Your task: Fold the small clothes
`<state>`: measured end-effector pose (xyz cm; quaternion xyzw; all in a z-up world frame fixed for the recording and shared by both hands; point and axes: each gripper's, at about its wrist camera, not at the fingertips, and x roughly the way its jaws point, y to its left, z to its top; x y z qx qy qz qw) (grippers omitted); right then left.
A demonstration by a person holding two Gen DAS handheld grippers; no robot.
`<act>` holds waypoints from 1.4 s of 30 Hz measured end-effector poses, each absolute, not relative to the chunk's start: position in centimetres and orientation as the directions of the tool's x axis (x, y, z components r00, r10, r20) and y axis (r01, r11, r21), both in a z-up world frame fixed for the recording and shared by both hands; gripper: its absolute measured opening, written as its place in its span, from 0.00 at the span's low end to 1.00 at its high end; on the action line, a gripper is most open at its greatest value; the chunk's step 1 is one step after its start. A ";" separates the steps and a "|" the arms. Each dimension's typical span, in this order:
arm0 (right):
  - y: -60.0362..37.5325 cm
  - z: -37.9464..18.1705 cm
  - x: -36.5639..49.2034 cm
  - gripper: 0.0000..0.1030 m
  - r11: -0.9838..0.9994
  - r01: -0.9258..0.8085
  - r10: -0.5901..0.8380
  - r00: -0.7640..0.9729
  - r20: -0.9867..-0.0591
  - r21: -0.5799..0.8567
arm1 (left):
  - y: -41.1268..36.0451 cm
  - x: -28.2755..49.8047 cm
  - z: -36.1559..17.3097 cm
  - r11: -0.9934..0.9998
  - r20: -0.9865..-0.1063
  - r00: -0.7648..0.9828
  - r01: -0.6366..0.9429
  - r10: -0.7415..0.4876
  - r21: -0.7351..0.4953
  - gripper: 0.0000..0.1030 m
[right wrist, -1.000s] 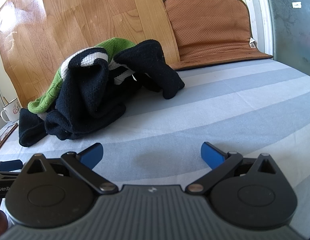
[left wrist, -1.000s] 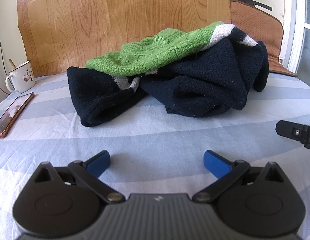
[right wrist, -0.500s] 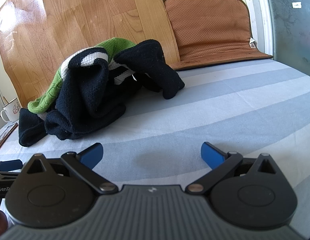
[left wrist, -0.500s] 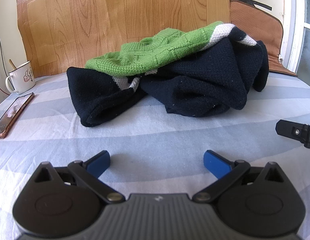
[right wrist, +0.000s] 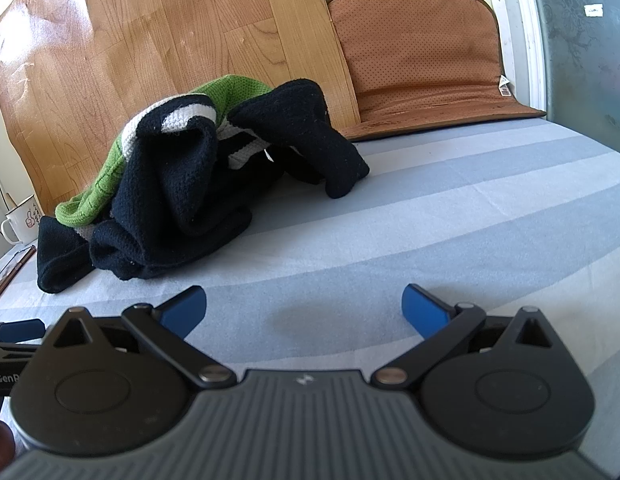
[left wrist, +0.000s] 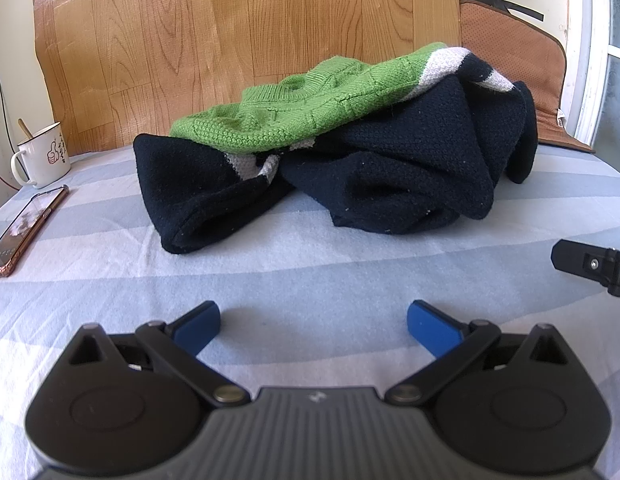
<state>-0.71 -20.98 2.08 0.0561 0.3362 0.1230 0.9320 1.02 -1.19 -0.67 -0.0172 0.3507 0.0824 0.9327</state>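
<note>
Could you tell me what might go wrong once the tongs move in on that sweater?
The sweater lies bunched, so either open tongs, left or right, may pinch several layers at once. Dragging it leftward could knock the mug or push the phone off the edge.

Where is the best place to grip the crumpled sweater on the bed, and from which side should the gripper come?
Probably the dark rolled edge at the near left end of the sweater. It sticks out low and free on the striped sheet, with nothing lying on it. The open left gripper could come straight forward from the front, low along the sheet, to pinch that edge and pull the heap flat.
</note>
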 end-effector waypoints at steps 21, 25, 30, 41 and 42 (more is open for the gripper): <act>-21.0 2.1 -0.7 1.00 0.963 -0.192 0.267 0.744 -0.613 0.187 | -1.2 1.0 -0.7 0.986 -0.657 0.740 -0.166 0.141 0.025 1.00; -21.0 2.1 -0.7 1.00 0.963 -0.192 0.267 0.743 -0.613 0.188 | -1.2 1.0 -0.7 0.986 -0.657 0.740 -0.166 0.141 0.025 1.00; -21.0 2.1 -0.7 1.00 0.963 -0.192 0.267 0.744 -0.613 0.187 | -1.2 1.0 -0.7 0.986 -0.657 0.740 -0.166 0.141 0.025 1.00; -20.8 2.2 -0.8 1.00 0.964 -0.191 0.264 0.748 -0.609 0.184 | -1.2 1.0 -0.7 0.986 -0.657 0.740 -0.166 0.141 0.025 1.00; -20.8 2.3 -0.9 1.00 0.965 -0.189 0.261 0.749 -0.608 0.182 | -1.2 1.0 -0.7 0.986 -0.657 0.740 -0.166 0.141 0.025 1.00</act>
